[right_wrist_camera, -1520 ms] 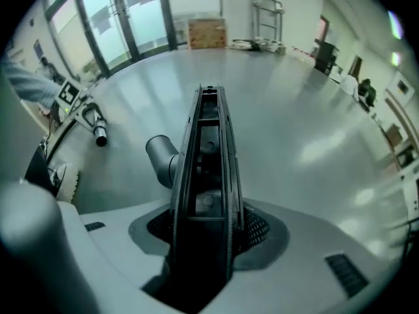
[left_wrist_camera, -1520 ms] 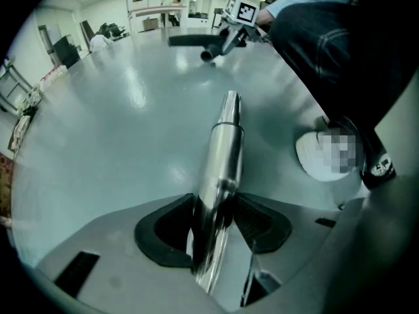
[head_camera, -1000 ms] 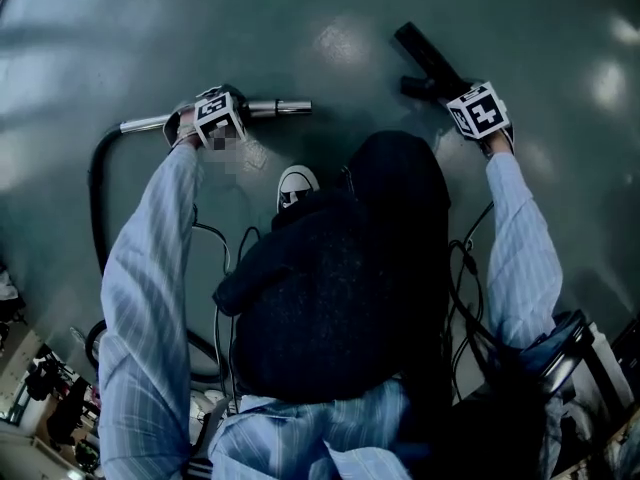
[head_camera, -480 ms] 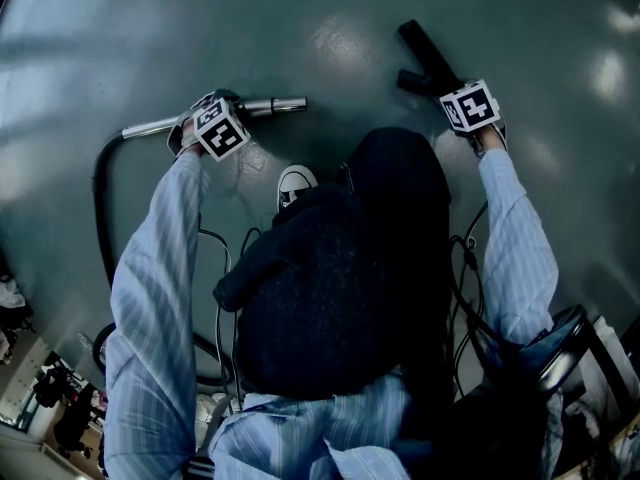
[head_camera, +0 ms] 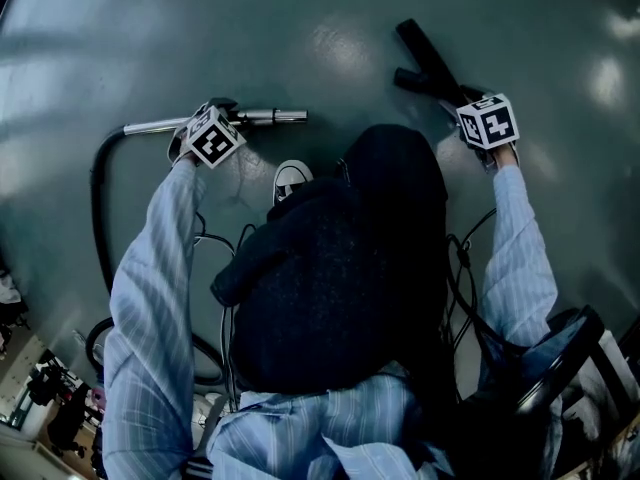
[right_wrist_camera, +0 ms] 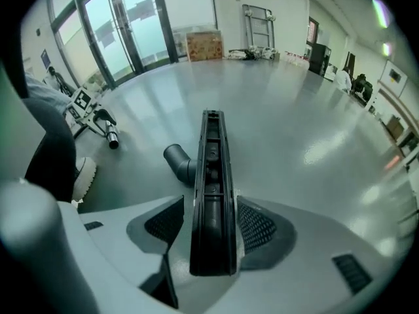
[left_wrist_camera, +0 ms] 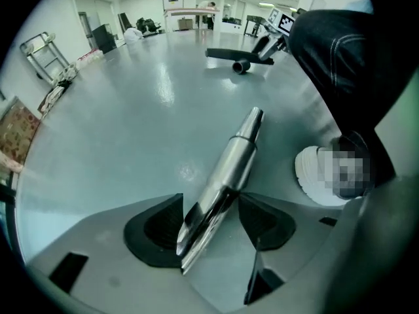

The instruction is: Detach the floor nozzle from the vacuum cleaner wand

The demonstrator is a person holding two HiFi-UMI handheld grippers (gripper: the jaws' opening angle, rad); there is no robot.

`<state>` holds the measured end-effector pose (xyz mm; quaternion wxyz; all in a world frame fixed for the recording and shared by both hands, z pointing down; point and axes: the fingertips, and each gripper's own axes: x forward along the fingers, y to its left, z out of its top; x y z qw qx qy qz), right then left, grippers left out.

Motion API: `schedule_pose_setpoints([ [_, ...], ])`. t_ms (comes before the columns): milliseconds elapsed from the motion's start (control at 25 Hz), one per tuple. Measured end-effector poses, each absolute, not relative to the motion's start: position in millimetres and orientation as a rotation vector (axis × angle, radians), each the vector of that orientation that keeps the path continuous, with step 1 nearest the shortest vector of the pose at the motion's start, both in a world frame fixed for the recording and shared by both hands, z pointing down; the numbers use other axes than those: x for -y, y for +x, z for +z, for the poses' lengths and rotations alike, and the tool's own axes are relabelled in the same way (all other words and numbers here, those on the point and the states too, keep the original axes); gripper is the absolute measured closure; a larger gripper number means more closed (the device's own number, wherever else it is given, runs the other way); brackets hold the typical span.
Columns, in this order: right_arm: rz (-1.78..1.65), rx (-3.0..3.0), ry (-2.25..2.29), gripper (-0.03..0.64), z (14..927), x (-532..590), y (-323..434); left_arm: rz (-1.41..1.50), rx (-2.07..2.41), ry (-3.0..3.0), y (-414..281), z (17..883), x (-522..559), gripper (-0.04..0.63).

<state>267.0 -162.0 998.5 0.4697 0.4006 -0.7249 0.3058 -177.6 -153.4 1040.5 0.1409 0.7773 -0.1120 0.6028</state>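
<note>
Rolled the left gripper and the right gripper since a second ago, the right one also shifted slightly rightward; release under way.

Has the silver metal vacuum wand between the opening left jaws and the long black plastic floor nozzle between the opening right jaws, pads not pressing. Leaves both parts lying well apart on the glossy grey floor, so seems already detached. Better to open fully, then lift straight up without brushing the round wand, which probably rolls easily.
</note>
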Motion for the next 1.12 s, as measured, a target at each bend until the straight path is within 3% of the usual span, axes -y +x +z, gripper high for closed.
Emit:
schedule_pose_setpoints([
  [440, 0.870, 2.117, 1.286, 0.382, 971.7, 174.8, 222.7, 1.337, 0.726, 2.379, -177.4, 990.8, 201.7, 0.354],
  [840, 0.905, 2.290, 1.319, 0.391, 923.4, 181.1, 149.9, 0.912, 0.732, 2.347, -105.4, 931.1, 175.1, 0.362],
  [960, 0.907, 2.262, 1.310, 0.429, 929.0, 183.1, 139.9, 0.955, 0.776, 2.310, -109.7, 934.9, 172.6, 0.426],
  [1040, 0.938, 2.222, 1.349, 0.509, 922.9, 182.2, 132.4, 1.006, 0.837, 2.294, -125.2, 924.7, 170.2, 0.546],
  [1120, 0.960, 2.197, 1.378, 0.571, 903.4, 183.8, 117.9, 1.099, 0.886, 2.302, -145.8, 903.8, 169.4, 0.580],
])
